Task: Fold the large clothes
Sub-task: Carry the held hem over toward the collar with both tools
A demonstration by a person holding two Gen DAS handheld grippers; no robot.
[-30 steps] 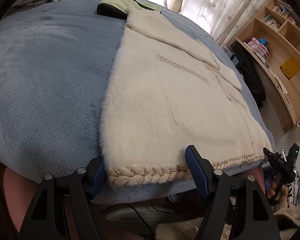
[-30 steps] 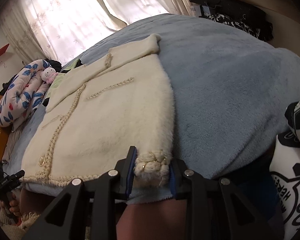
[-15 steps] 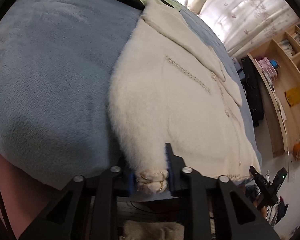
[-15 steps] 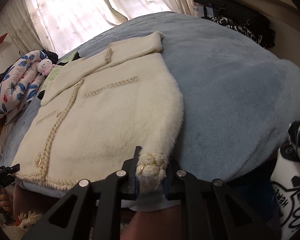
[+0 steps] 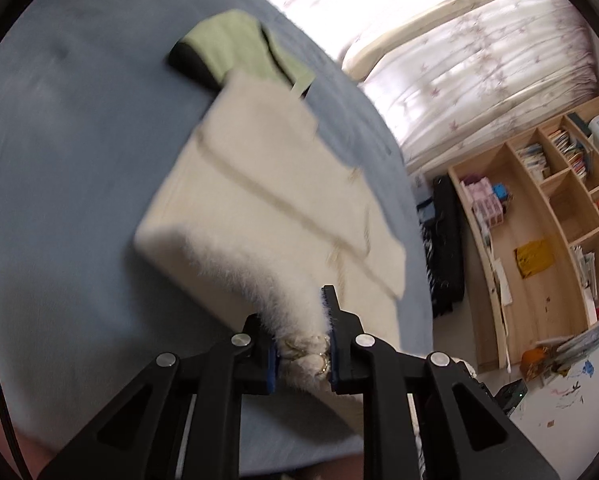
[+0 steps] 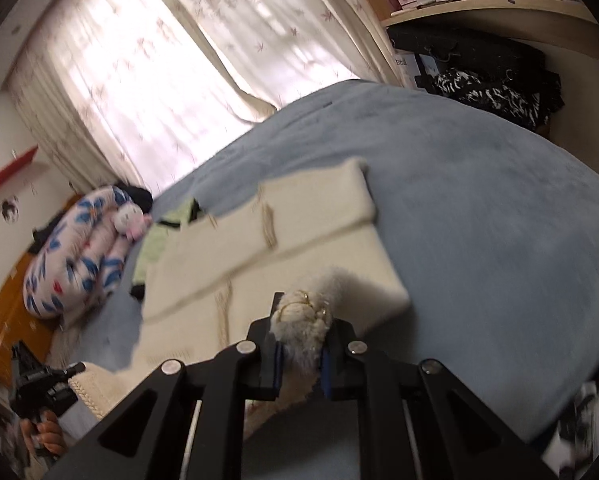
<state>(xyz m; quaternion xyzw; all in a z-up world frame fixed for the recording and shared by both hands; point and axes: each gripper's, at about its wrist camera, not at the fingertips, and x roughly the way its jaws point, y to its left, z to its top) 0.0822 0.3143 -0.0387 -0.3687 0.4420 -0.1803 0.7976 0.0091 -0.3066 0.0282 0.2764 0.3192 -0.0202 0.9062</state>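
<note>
A fuzzy cream cardigan (image 5: 259, 200) with braided gold trim lies on the blue blanket (image 5: 67, 152), its lower part lifted off the bed. My left gripper (image 5: 302, 354) is shut on the bottom left hem corner. My right gripper (image 6: 301, 354) is shut on the bottom right hem corner (image 6: 303, 308), raised above the cardigan (image 6: 299, 216). The hem between the two corners hangs below. My left gripper also shows at the lower left of the right wrist view (image 6: 45, 380).
A green and black garment (image 5: 235, 48) lies past the collar. A flowered pillow with a plush toy (image 6: 87, 248) sits at the bed's head. Wooden shelves (image 5: 547, 216) and black bags (image 5: 443, 240) stand to the right of the bed. Curtains (image 6: 147, 64) hang behind.
Both grippers have lifted the hem corners up and carried them forward toward the collar. The cardigan's lower part now rises off the blanket. The views are motion-blurred.
</note>
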